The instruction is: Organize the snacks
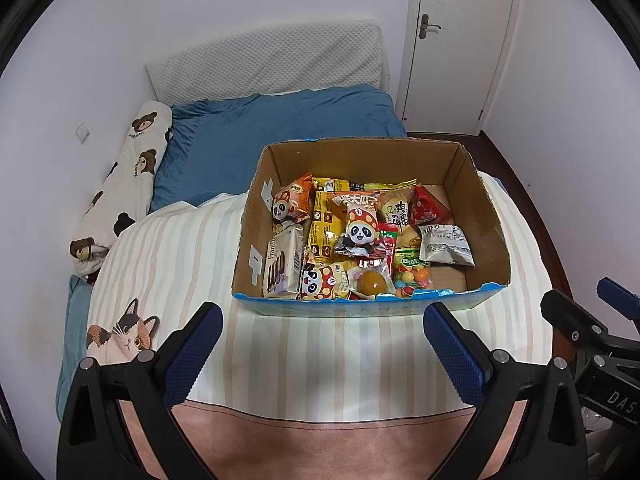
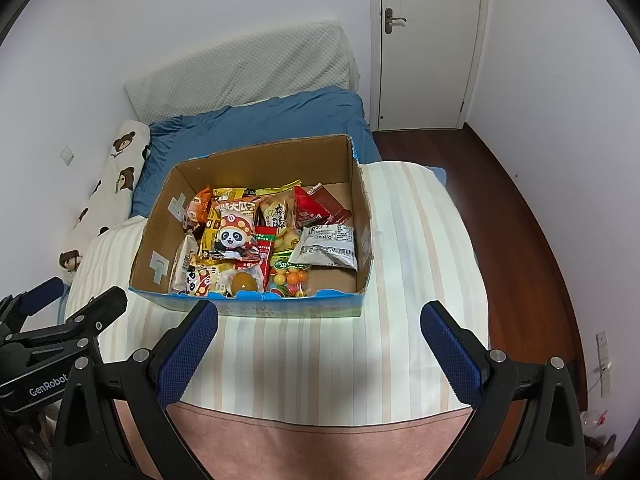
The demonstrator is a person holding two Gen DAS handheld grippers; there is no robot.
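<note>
An open cardboard box [image 1: 476, 216] stands on the striped bedspread and holds several snack packets. Among them are a panda packet [image 1: 358, 232], a silver packet [image 1: 446, 246], a cream biscuit box [image 1: 282, 266] and a bag of coloured candies [image 1: 412, 276]. The box also shows in the right wrist view [image 2: 362, 216], with the panda packet [image 2: 234, 236] and silver packet [image 2: 328, 246]. My left gripper [image 1: 324, 316] is open and empty, just short of the box's near wall. My right gripper [image 2: 320, 314] is open and empty at the same wall.
The bed has a blue quilt [image 1: 280, 128], a bear-print pillow [image 1: 128, 184] along the left wall and a grey headboard cushion [image 1: 268, 64]. A white door [image 1: 460, 40] stands at the back right. Dark wood floor [image 2: 532, 240] runs along the bed's right side.
</note>
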